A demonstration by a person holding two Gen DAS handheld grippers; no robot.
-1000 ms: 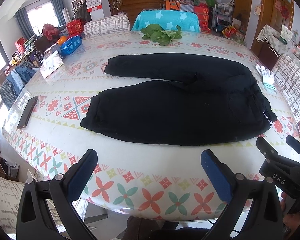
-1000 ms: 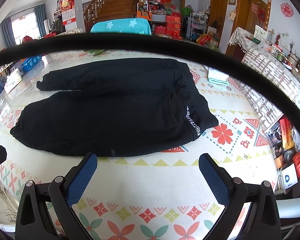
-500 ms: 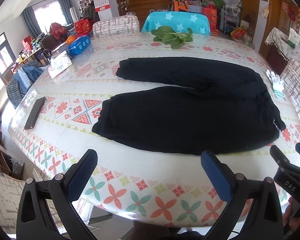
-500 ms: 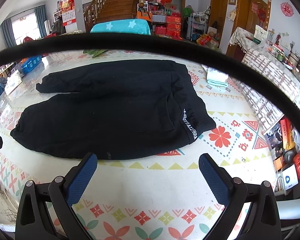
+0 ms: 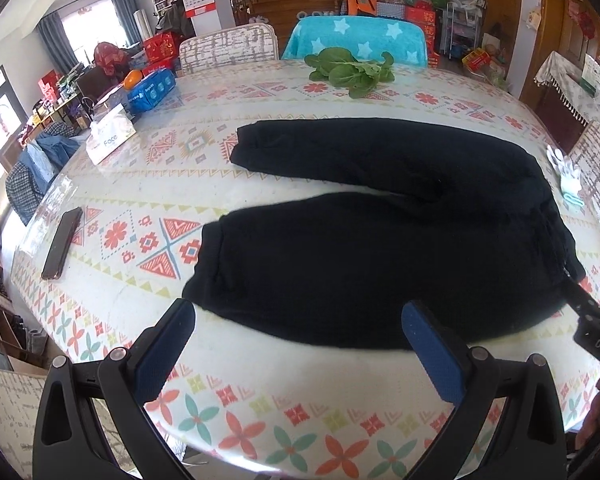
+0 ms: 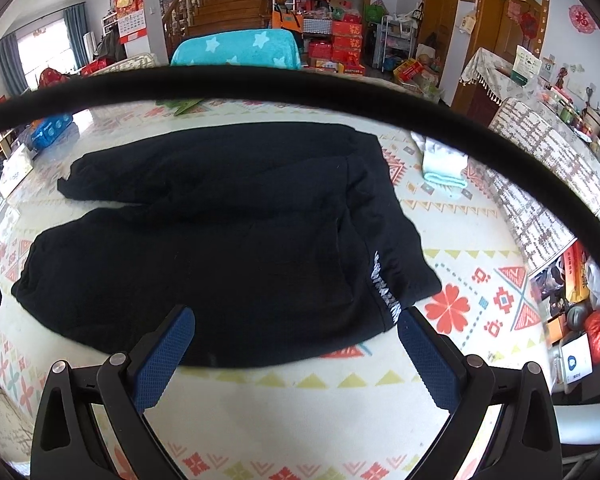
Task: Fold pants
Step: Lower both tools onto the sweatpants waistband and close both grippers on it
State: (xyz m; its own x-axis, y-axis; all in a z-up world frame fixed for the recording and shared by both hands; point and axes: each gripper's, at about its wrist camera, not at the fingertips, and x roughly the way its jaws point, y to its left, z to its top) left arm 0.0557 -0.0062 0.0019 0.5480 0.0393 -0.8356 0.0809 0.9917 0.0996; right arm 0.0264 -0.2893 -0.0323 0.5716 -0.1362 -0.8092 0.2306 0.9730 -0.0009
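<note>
A pair of black fleece jogger pants [image 5: 380,240] lies flat and unfolded, legs splayed apart, on a round table covered in a patterned floral oilcloth [image 5: 148,184], apparently spread out ready for a first fold. The left gripper [image 5: 300,344] and right gripper [image 6: 296,344] hover at the pants' near edge, blue-padded fingers spread wide, holding nothing. Beyond the pants lie green leafy vegetables [image 5: 350,70], in a cluttered living room with a wooden staircase [image 6: 224,4].

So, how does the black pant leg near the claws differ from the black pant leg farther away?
The near black pant leg looks wider and lies close to the table's front edge; the far black pant leg looks narrower and lies nearer the green leafy vegetables. The near cuff sits between the left claw tips; the far cuff lies well away. Both lie flat, spread apart, and join at the waist.
</note>
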